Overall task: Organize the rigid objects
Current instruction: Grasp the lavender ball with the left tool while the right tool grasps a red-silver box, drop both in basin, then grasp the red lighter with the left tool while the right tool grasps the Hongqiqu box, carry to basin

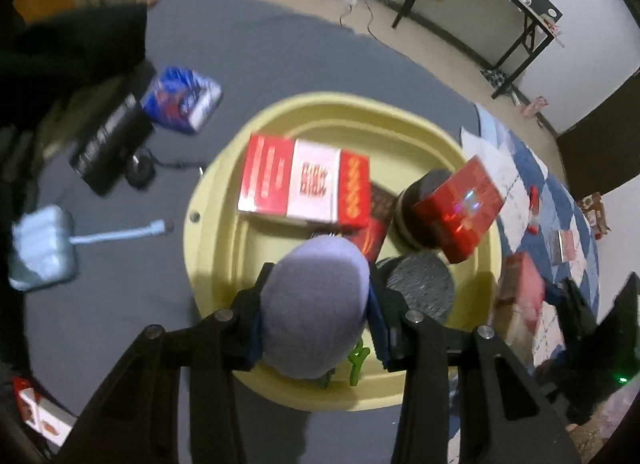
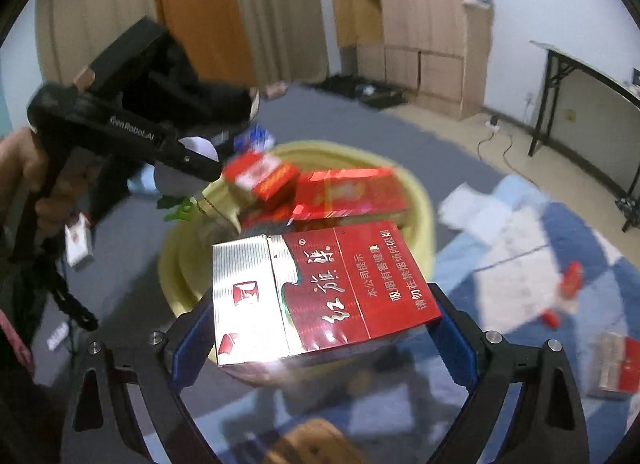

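My left gripper [image 1: 316,304] is shut on a pale lavender rounded object [image 1: 316,308] and holds it over the near part of the yellow tub [image 1: 212,199]. The tub holds a red-and-white carton [image 1: 304,179], a shiny red box [image 1: 460,209] on a dark round tin [image 1: 416,203] and a grey disc [image 1: 420,284]. My right gripper [image 2: 324,328] is shut on a red-and-silver cigarette pack [image 2: 320,288], held above the tub's near rim [image 2: 176,260]. The left gripper [image 2: 120,131] shows at the left of the right wrist view.
On the grey mat [image 1: 120,284] lie a blue packet [image 1: 182,97], a black box [image 1: 112,139] and a pale blue charger with cable [image 1: 42,248]. A checked blue cloth [image 2: 520,248] carries small red items [image 2: 570,280] and another pack [image 2: 612,364]. A black-legged table [image 1: 480,3] stands by the wall.
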### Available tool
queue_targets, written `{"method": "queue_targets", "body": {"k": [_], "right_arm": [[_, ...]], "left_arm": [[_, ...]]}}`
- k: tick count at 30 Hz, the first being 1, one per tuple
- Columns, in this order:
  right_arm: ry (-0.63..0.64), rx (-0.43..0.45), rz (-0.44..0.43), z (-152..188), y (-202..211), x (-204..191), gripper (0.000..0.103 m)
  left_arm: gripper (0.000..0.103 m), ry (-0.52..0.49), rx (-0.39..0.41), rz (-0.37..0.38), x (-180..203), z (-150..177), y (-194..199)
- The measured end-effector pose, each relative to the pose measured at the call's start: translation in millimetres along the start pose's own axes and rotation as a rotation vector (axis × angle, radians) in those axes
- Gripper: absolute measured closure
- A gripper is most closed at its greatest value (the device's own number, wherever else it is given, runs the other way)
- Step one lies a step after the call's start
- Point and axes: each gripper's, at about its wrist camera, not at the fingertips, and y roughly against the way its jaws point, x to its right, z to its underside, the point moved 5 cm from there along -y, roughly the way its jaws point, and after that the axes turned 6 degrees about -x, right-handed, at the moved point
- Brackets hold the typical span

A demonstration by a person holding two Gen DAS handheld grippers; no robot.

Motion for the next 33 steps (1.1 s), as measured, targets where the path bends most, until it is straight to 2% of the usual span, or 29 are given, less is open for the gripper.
{"method": "queue_targets", "body": {"k": [2,7,11,12,14,16,19,24,28,31,33], "right_arm": [[0.0,-0.023,0.02,-3.1,-16.4,4.0,0.007],[0.042,-0.056,0.056,-15.7,-49.2,-13.4,0.007],[0.08,-0.051,0.073,-18.7,-53.6,-26.8,0.007],[0.079,-0.05,0.072,-20.3,-52.6,-28.5,0.007],[0.081,-0.047,0.074,-21.8,-55.6,-29.5,0.006],[0.085,-0.058,0.072,-22.2,-62.0,-29.9,0.005],[0.097,-0.054,0.079,-21.1,-61.2,-31.5,0.002],[0.055,0.01,0.046,-22.3,-35.5,-25.8,0.0],[-0.005,0.143,0.059,-12.4,18.6,6.6,0.0],[-0.136,0.175,0.17,11.7,59.5,67.1,0.0],[-0.233,0.159,0.294,36.4,82.3,114.7,0.0]], "left_arm": [[0.059,0.021,-0.006,0.038,-4.4,-2.4,-7.0],[0.059,0.054,-0.002,0.06,-6.0,-11.5,-17.3],[0.056,0.077,-0.017,0.077,-7.6,-14.7,-31.7],[0.053,0.076,-0.019,0.075,-9.7,-13.9,-33.3],[0.041,0.068,-0.022,0.064,-8.1,-14.0,-33.9],[0.01,0.071,-0.005,0.064,-6.5,-13.9,-30.2],[0.001,0.093,0.048,0.066,-7.0,-18.0,-14.2],[0.0,0.07,0.141,0.09,8.2,-23.6,20.1],[0.0,-0.052,0.186,0.113,57.1,-26.7,43.2],[0.0,-0.176,0.195,0.102,105.0,-24.1,50.2],[0.0,-0.251,0.19,0.079,147.4,-21.4,49.2]]}}
